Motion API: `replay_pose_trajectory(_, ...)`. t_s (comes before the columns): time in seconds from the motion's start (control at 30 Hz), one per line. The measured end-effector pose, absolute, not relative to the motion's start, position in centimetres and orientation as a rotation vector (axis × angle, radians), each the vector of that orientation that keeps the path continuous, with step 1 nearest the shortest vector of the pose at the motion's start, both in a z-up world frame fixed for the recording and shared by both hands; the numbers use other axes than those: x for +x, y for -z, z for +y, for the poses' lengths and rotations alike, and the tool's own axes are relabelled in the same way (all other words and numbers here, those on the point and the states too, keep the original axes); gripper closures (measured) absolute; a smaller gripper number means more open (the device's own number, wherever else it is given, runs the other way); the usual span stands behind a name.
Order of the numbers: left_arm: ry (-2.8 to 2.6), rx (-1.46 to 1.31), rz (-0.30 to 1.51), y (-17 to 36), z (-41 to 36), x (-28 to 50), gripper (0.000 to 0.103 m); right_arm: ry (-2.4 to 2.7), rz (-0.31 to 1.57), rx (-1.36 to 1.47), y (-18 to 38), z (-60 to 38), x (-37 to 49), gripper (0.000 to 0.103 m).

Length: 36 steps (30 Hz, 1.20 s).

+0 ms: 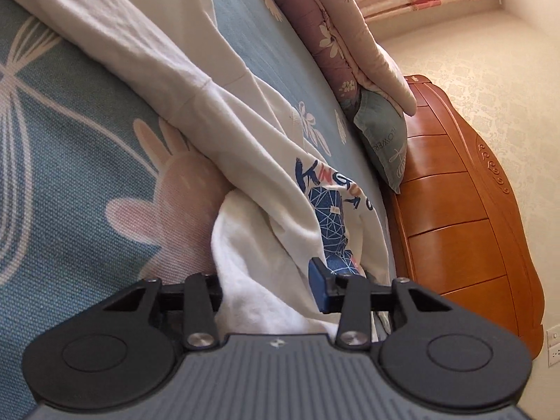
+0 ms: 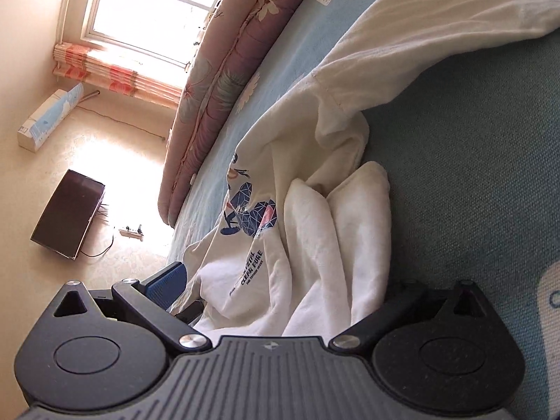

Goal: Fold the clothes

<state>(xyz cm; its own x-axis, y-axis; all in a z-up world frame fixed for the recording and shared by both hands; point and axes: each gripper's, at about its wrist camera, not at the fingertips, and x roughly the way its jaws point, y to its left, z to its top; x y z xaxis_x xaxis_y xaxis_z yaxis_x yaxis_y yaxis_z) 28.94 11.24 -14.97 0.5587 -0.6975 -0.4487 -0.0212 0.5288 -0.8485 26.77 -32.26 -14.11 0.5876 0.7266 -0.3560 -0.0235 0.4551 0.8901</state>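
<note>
While both grippers bite bunched fabric, the cream cotton sweatshirt with a blue geometric print (image 1: 266,161) sprawls across the blue rabbit-patterned bedspread (image 1: 70,175). Left gripper (image 1: 269,287) and right gripper (image 2: 280,294), each clenched on sweatshirt cloth, should lift evenly, keeping the hem taut.

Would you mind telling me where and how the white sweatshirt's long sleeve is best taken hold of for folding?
Probably at the cuff end of the sleeve of the white sweatshirt, where it lies flat on the blue bedspread. Come from the open bedspread side, low, pinching across the edge; the seam end is bunched. Both tongs, left and right, already have the body's fabric between them.
</note>
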Motion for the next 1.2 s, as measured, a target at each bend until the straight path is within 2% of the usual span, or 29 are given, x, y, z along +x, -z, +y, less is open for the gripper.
replay_pose_trajectory(0.1,0.518,-0.925,0.895,15.5,11.1,26.8,0.066,-0.566,0.828,1.025,14.4,-32.6,25.1,0.003)
replay_pose_trajectory(0.13,0.513,-0.919,0.886,15.6,11.1,26.6,0.071,-0.560,0.827,1.007,14.5,-32.5,25.0,0.004)
replay_pose_trajectory(0.23,0.470,-0.949,0.921,16.5,11.6,27.0,0.093,-0.553,0.823,1.011,15.0,-32.7,25.9,0.010)
replay_pose_trajectory(0.27,0.470,-0.976,0.933,16.9,11.9,27.2,0.094,-0.550,0.824,1.029,15.2,-33.1,26.2,0.015)
replay_pose_trajectory(0.33,0.480,-0.982,0.938,16.9,11.9,27.3,0.094,-0.513,0.841,1.055,15.9,-33.8,26.1,0.033)
replay_pose_trajectory(0.4,0.474,-0.970,0.937,16.6,11.8,26.7,0.094,-0.467,0.857,1.096,16.8,-34.6,25.3,0.071)
replay_pose_trajectory(0.47,0.467,-0.963,0.929,16.6,11.6,26.4,0.094,-0.439,0.856,1.120,17.6,-35.0,24.6,0.088)
replay_pose_trajectory(0.63,0.444,-0.932,0.922,16.1,11.2,26.2,0.094,-0.389,0.857,1.081,17.1,-33.9,25.2,0.092)
replay_pose_trajectory(0.73,0.427,-0.923,0.939,15.2,11.3,26.0,0.101,-0.372,0.865,1.052,16.1,-33.7,24.7,0.089)
replay_pose_trajectory(1.0,0.511,-0.904,0.824,9.0,13.2,22.2,0.101,-0.454,0.781,0.938,8.2,-32.6,21.1,0.088)
replay_pose_trajectory(1.13,0.526,-0.898,0.801,6.8,14.4,20.3,0.101,-0.437,0.804,0.894,5.3,-32.5,19.1,0.083)
replay_pose_trajectory(1.2,0.517,-0.883,0.818,6.4,14.8,19.1,0.101,-0.439,0.836,0.872,4.8,-32.2,17.9,0.076)
